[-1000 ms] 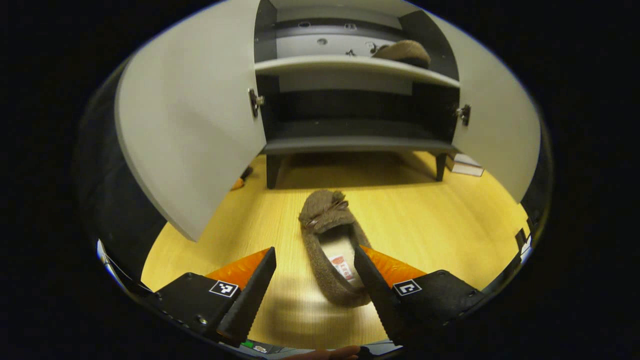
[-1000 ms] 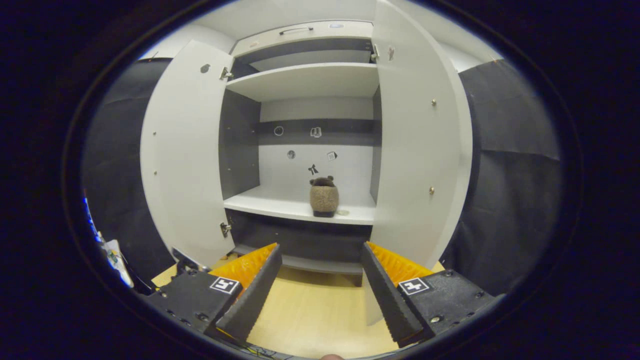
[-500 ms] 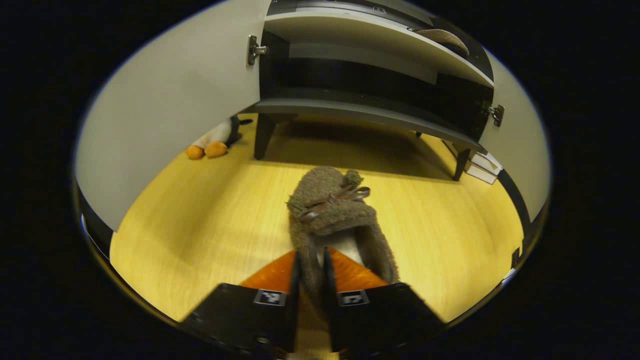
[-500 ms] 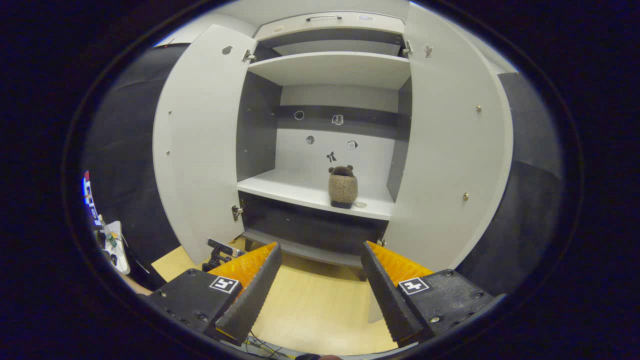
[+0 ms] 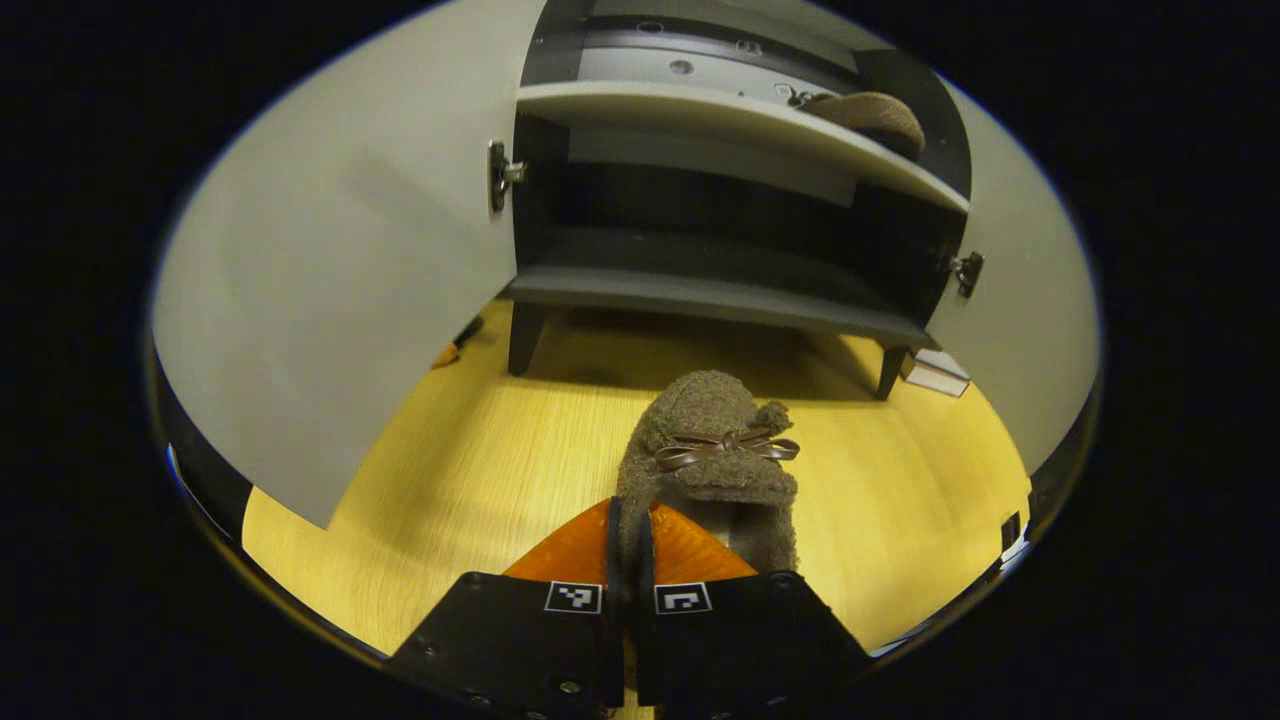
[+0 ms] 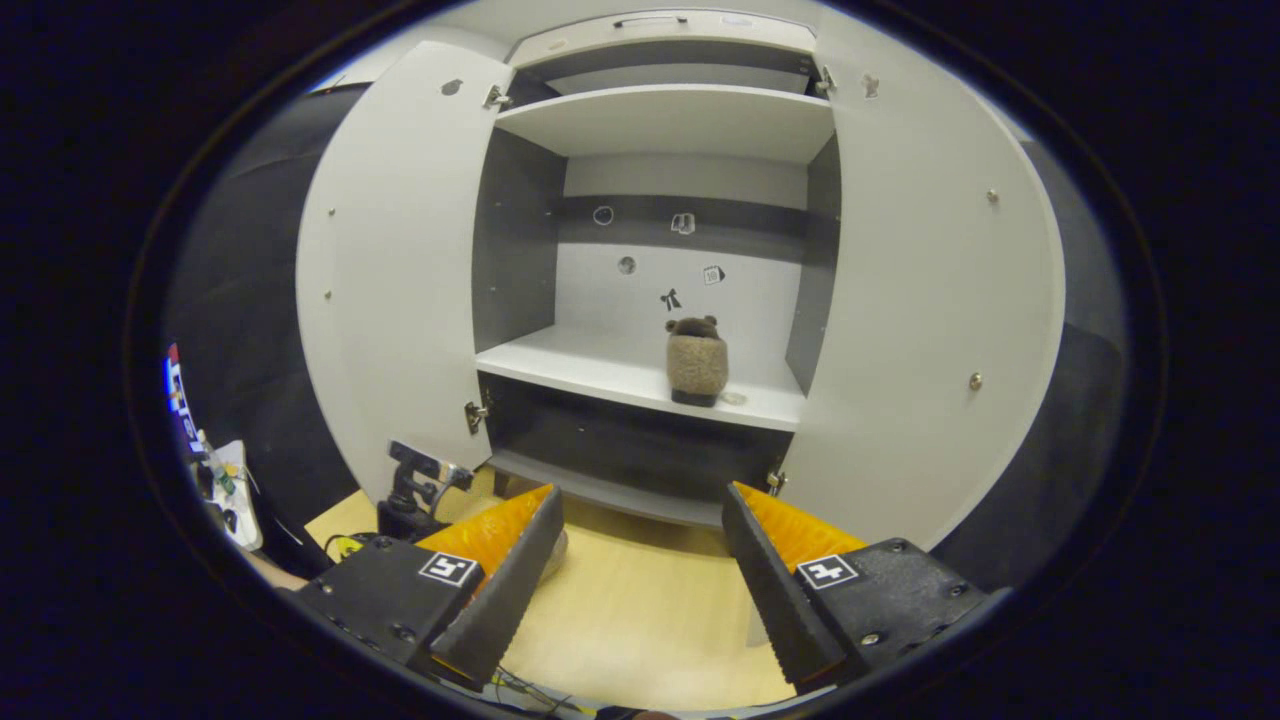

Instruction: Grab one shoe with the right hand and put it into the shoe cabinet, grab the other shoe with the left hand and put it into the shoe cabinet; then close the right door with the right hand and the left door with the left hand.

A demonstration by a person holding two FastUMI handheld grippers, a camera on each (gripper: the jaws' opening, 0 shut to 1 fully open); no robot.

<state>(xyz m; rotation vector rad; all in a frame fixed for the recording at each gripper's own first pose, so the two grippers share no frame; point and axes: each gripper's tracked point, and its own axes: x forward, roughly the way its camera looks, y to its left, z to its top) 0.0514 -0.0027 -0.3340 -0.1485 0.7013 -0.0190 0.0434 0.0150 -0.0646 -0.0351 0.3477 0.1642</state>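
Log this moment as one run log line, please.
phase: second shoe pickup | left gripper: shut on brown shoe | right gripper: open, idle | first shoe: on cabinet shelf | doors: both open

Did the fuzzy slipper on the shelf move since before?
No. The slipper on the shelf sits in the same spot under the little bow sticker on the cabinet's back wall.

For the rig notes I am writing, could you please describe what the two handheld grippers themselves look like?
Both look alike. The left gripper and right gripper each have two blocky black bodies, each bearing a small square black-and-white marker on top. Long wedge-shaped fingers taper forward; the right gripper's show ridged inner faces. Small screws dot the bodies.
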